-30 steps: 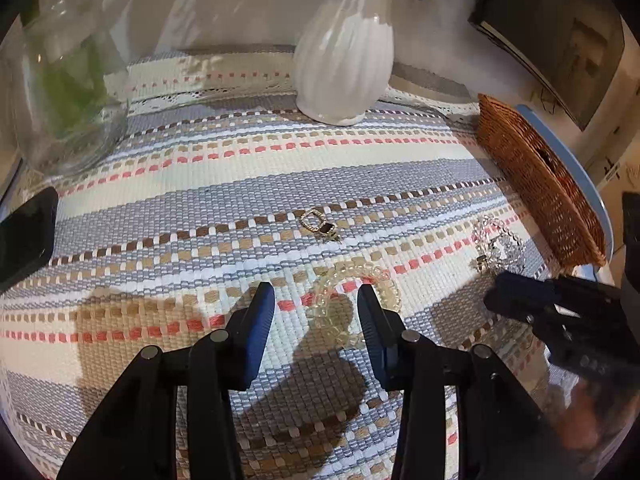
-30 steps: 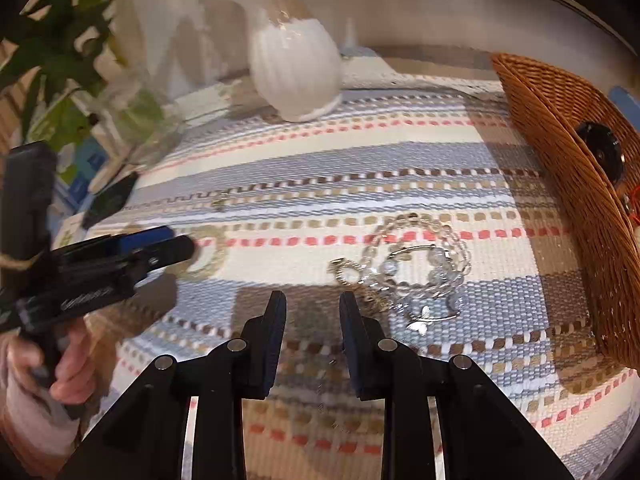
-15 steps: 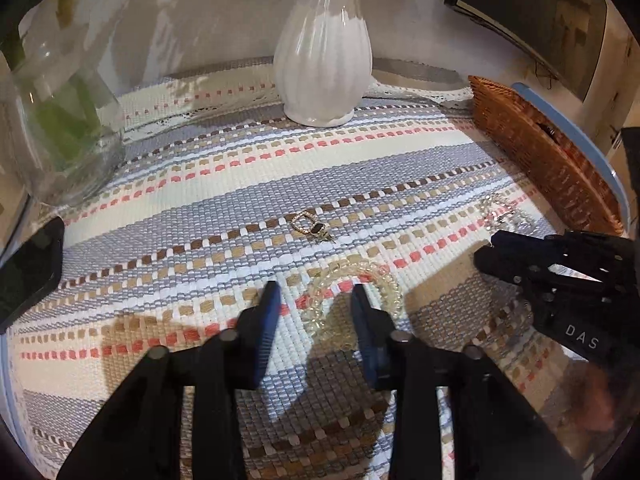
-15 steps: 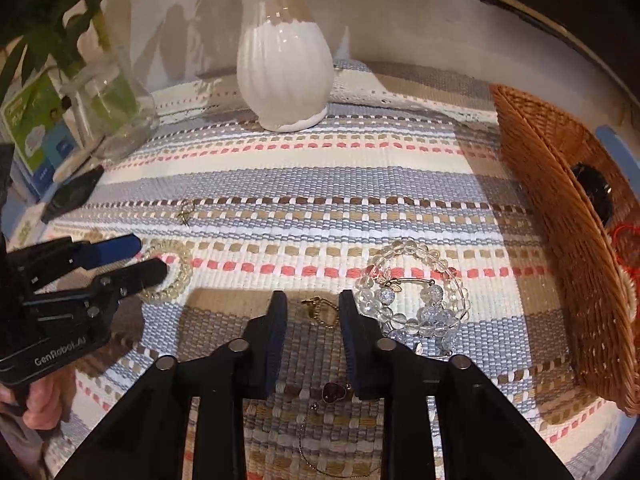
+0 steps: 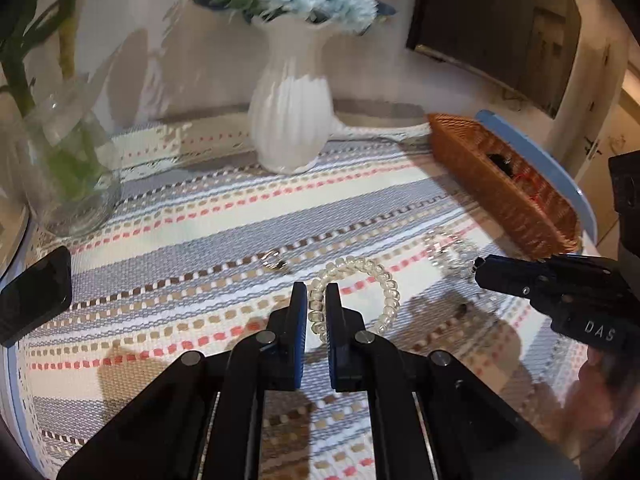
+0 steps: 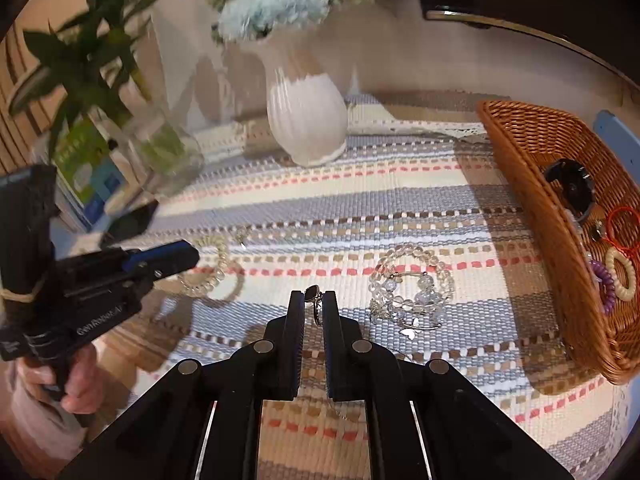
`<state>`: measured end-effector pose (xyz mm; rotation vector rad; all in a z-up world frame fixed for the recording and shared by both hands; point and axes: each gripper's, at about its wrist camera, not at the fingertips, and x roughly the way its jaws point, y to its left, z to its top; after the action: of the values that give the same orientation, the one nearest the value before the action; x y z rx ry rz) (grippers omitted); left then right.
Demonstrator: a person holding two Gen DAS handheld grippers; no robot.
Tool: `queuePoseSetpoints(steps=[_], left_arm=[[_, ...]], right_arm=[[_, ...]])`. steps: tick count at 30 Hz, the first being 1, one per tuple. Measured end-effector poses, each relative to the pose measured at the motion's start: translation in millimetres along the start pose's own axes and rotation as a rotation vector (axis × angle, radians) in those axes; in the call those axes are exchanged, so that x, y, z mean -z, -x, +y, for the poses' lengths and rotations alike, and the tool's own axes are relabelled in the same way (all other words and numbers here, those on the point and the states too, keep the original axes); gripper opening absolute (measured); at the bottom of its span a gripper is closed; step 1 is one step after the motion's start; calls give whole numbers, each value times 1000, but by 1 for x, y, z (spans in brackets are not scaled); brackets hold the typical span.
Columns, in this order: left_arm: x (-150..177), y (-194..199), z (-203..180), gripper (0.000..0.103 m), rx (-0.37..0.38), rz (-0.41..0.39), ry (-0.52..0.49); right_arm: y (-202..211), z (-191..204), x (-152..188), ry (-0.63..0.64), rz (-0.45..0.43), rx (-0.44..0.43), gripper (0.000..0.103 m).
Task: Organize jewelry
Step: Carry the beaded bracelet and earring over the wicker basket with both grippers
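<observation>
We hold two grippers over the striped woven cloth (image 5: 192, 208). Our left gripper (image 5: 316, 300) has just been closing, and its jaws now pinch one side of the clear coiled bracelet (image 5: 380, 280), the rest of the loop hanging free to the right of the fingers. Our right gripper (image 6: 313, 308) has also just been closing, and it now clamps a thin chain with a dark pendant (image 6: 311, 293) that peeks above the fingertips. Just right of it, a heap of clear bead bracelets (image 6: 412, 284) lies on the cloth. The wicker basket (image 6: 532, 184) stands at the right edge, already holding a watch (image 6: 572, 188), a purple coil and a cream coil. A small ring (image 5: 274, 261) lies near the middle, with a white vase (image 5: 290, 120) at the back.
</observation>
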<state>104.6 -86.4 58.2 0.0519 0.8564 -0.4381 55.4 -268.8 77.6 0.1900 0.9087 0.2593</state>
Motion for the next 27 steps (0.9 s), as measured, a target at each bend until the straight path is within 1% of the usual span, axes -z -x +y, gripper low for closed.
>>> queuePoseSetpoints(steps=[3, 5, 10, 16, 17, 19, 22, 24, 27], left_arm=[[-8, 8, -16, 7, 18, -16, -32], [-15, 13, -28, 7, 34, -25, -49], [-37, 18, -59, 7, 66, -57, -74], [-75, 4, -106, 7, 141, -59, -96], [-81, 0, -115, 7, 152, -58, -104], [-95, -9, -139, 7, 170, -56, -136], [-109, -22, -168, 7, 195, -58, -174], [-118, -35, -189, 7, 215, -51, -199], [-123, -55, -217, 7, 237, -35, -240]], right_arm=[[25, -11, -3, -41, -43, -36, 8], [42, -20, -6, -59, -77, -35, 8], [80, -51, -12, -106, -144, 33, 9], [129, -98, -23, -155, -234, 139, 9], [135, -107, -27, -156, -252, 175, 9], [142, -127, -33, -176, -263, 227, 9], [146, -159, -40, -210, -270, 262, 9], [143, -176, -44, -230, -263, 279, 9], [134, -203, -49, -271, -236, 290, 9]])
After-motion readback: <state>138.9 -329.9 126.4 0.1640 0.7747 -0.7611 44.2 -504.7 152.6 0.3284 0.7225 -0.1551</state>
